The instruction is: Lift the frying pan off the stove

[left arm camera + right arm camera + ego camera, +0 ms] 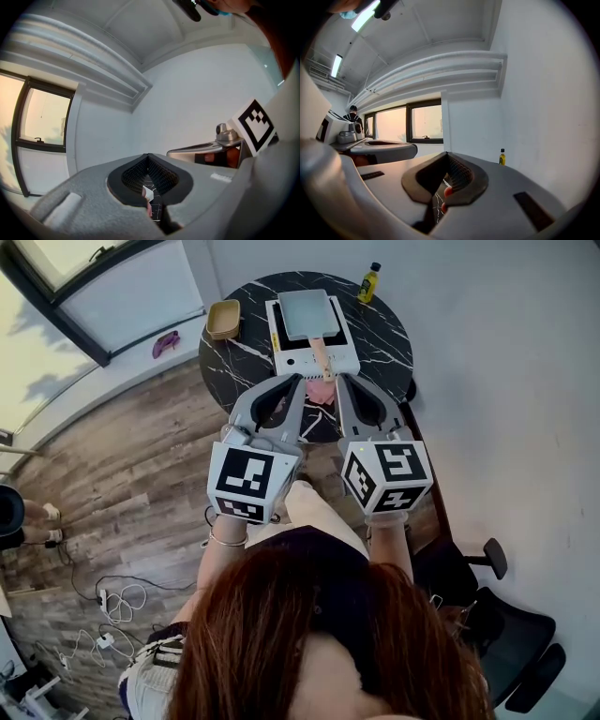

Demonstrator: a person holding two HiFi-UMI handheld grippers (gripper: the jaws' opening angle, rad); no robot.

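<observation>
A grey rectangular frying pan (307, 313) with a wooden handle (322, 356) rests on a white stove (339, 359) on the round black marble table (389, 334). My left gripper (296, 381) and right gripper (346, 381) hover side by side just short of the handle's end, both above the table's near part. Each is shut with nothing held. In the left gripper view the left gripper (148, 157) points up at the wall. The right gripper (447, 154) does the same in the right gripper view. The pan is hidden in both gripper views.
A yellow oil bottle (369, 282) (502, 157) stands at the table's far right. A tan bowl (223, 319) sits at its far left, and a pink thing (322, 393) lies under the gripper tips. An office chair (506, 629) stands at the right, and cables (117, 601) lie on the wooden floor.
</observation>
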